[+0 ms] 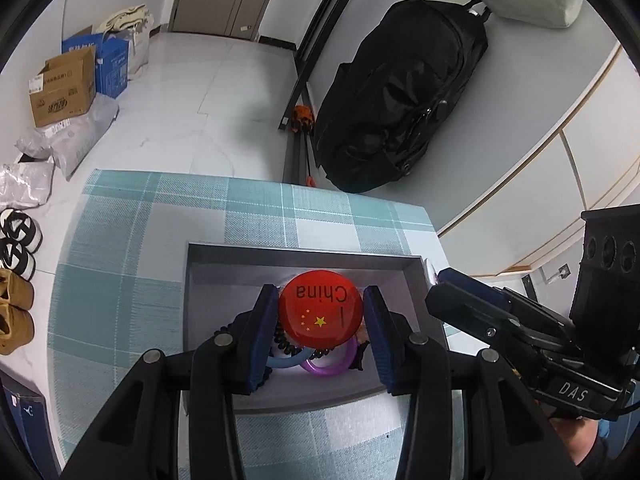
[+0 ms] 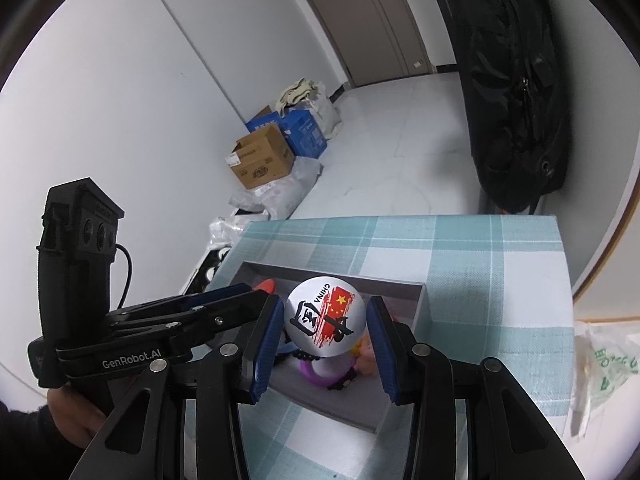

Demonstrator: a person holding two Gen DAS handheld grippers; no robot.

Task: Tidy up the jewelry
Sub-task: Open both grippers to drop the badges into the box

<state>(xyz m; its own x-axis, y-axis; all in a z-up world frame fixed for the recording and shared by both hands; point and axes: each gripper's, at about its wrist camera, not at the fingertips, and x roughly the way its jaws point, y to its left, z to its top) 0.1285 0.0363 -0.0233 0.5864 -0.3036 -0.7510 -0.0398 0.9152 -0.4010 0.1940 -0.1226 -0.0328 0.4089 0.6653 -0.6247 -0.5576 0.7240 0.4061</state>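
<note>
While gripped, glossy red badge (image 1: 320, 314), white badge (image 2: 325, 322).

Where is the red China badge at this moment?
The red China badge is held between the left gripper fingers, above the grey tray, over the purple ring.

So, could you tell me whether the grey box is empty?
Not empty: the grey box holds a purple ring and a blue ring.

Left tongs (image 1: 321, 316) clamping red China badge (image 1: 320, 314), above grey tray (image 1: 304, 256), checked cloth (image 1: 160, 240) beneath
</note>
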